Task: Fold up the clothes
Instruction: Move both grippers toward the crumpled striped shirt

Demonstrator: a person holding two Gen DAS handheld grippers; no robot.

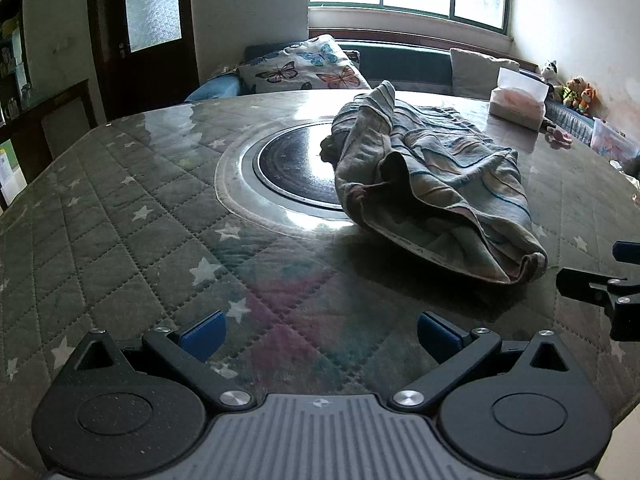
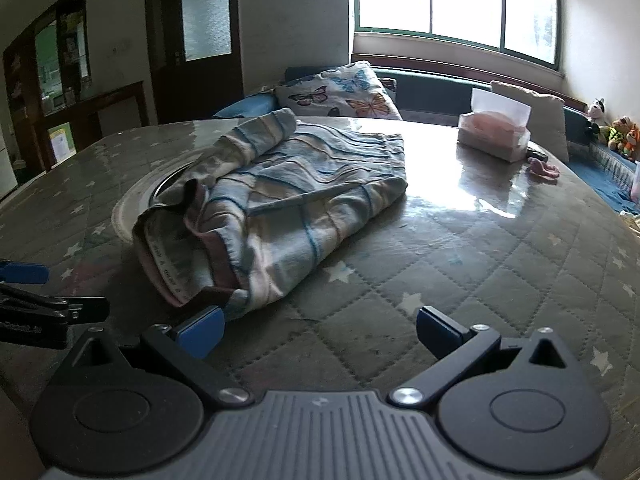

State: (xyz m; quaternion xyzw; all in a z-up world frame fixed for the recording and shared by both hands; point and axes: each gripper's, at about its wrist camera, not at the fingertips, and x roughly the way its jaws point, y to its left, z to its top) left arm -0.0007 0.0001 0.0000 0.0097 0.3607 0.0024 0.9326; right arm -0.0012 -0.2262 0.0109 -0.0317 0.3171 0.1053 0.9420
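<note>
**Crumpled garment on the quilted surface, both grippers empty**

On the surface (image 1: 120,208), which wears a quilted star-print cover under a glossy sheet, lies a striped garment (image 1: 432,184) in pale blue, beige and pink. It is bunched and loosely heaped, not flat, with one end draped over the rim of a round dark inset (image 1: 296,168) at the middle of the surface. Its near end shows an open hem with a lighter lining.

Left gripper (image 1: 322,334) hovers low over the cover near the surface's front edge, jaws spread wide, nothing between them; the garment lies ahead and to its right, apart from it. Right gripper (image 2: 320,330) sits likewise low, jaws spread and empty; its left blue pad (image 2: 202,326) is just beside the garment's near hem, though contact cannot be told. Each gripper shows at the edge of the other's view.

Farther back a tissue box (image 2: 494,136) stands on the surface with a white tissue sticking up from its top. Behind the surface, a butterfly-print pillow (image 2: 340,90) rests on a bench below the window (image 2: 456,0)
</note>
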